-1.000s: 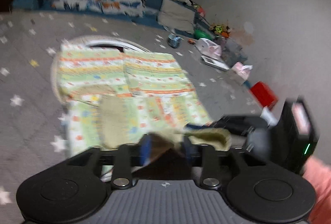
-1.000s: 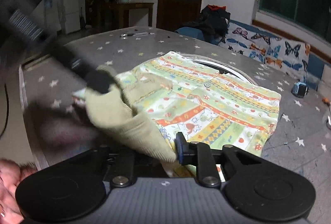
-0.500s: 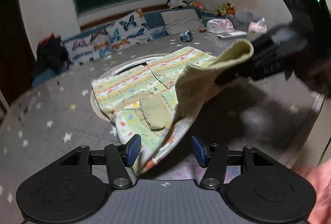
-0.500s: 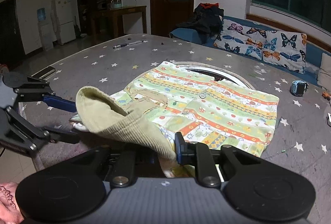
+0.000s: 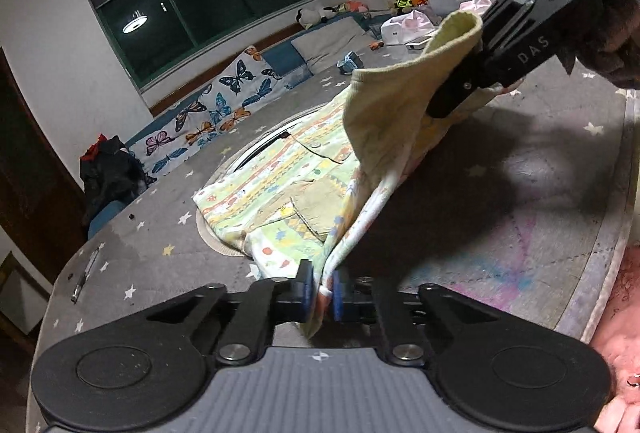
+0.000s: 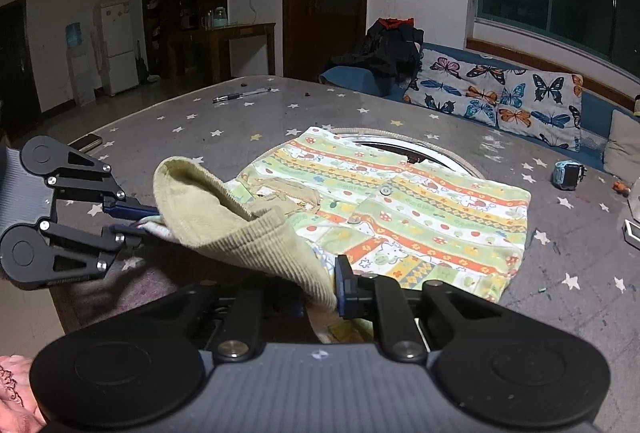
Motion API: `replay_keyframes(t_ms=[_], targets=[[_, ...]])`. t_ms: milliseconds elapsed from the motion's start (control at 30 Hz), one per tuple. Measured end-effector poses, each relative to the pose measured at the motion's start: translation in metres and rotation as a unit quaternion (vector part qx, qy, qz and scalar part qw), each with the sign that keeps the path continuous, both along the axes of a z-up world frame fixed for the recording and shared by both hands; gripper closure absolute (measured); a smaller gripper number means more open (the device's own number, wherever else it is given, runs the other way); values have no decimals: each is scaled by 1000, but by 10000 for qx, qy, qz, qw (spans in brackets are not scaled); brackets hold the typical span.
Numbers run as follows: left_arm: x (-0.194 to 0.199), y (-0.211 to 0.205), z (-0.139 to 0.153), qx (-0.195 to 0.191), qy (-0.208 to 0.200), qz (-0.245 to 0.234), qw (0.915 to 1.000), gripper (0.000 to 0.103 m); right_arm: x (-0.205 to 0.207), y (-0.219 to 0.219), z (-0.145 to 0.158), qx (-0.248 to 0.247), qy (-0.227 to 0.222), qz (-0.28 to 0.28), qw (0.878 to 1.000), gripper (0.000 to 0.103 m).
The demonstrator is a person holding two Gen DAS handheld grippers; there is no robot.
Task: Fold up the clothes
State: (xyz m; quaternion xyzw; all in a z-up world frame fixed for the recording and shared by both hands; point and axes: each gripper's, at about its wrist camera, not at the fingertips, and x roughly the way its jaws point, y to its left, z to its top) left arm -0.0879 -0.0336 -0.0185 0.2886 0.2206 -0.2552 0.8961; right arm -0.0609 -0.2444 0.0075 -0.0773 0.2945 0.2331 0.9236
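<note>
A child's garment point(image 6: 420, 209) with green, orange and yellow printed stripes lies spread on the grey star-patterned mat point(image 6: 280, 113). Its olive ribbed cuff point(image 6: 224, 217) is lifted off the mat toward me. My right gripper point(image 6: 320, 289) has that cuff between its pads, jaws closing and pressing on it. In the left wrist view the garment point(image 5: 280, 185) rises to the right gripper point(image 5: 448, 101) at upper right. My left gripper point(image 5: 320, 291) is closing on the garment's white near hem, pads pressing on the cloth. The left gripper point(image 6: 136, 221) also shows at left in the right wrist view.
A white ring point(image 6: 400, 145) lies partly under the garment. A pen point(image 6: 240, 96), a phone point(image 6: 86, 143) and a blue watch point(image 6: 568, 175) lie on the mat. Butterfly cushions point(image 6: 500, 97) and dark clothes point(image 6: 392, 45) sit behind. A hand point(image 5: 616, 353) shows at lower right.
My left gripper rolled, dropped to the garment's near hem and shut on it; half a second ago its jaws stood wide apart. The right gripper kept its hold on the raised cuff.
</note>
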Motion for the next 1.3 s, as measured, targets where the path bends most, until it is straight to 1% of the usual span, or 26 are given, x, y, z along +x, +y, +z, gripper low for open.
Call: replay_keyframes(t_ms=[167, 267, 400, 500, 567, 667, 767, 933, 1067, 1133, 1233, 1300], targets=[[-12, 4, 15, -18, -88, -175, 9998, 96, -12, -1, 8, 18, -113, 35, 9999, 92], [-33, 8, 32, -90, -41, -333, 9994, 96, -30, -4, 20, 0, -194, 156, 9997, 92], [-66, 17, 57, -267, 205, -558, 9979, 96, -69, -6, 38, -82, -185, 393, 9990, 92], [-86, 23, 69, -346, 409, -685, 9962, 95, -98, -5, 50, -111, -31, 581, 9982, 92], [-92, 27, 73, -465, 621, -692, 9946, 95, -111, -3, 54, -134, 112, 685, 9975, 92], [-90, 29, 75, -437, 723, -680, 9941, 95, -115, 2, 55, -263, 208, 805, 9962, 93], [-76, 30, 77, -551, 856, -601, 9930, 95, -103, 5, 60, -349, 203, 874, 9954, 93], [-33, 37, 87, -977, 1142, -500, 9874, 95, -66, 2, 71, -359, 226, 879, 9952, 93], [5, 38, 89, -1009, 1232, -484, 9861, 95, -19, -1, 74, -344, 383, 878, 9948, 93], [30, 35, 86, -975, 1312, -402, 9857, 95, 9, -1, 70, -355, 508, 843, 9945, 93], [67, 32, 76, -989, 1615, -239, 9816, 95, 46, 0, 60, -337, 693, 732, 9943, 93], [92, 30, 67, -1002, 1814, -104, 9782, 95, 70, -1, 47, -286, 857, 614, 9940, 93]])
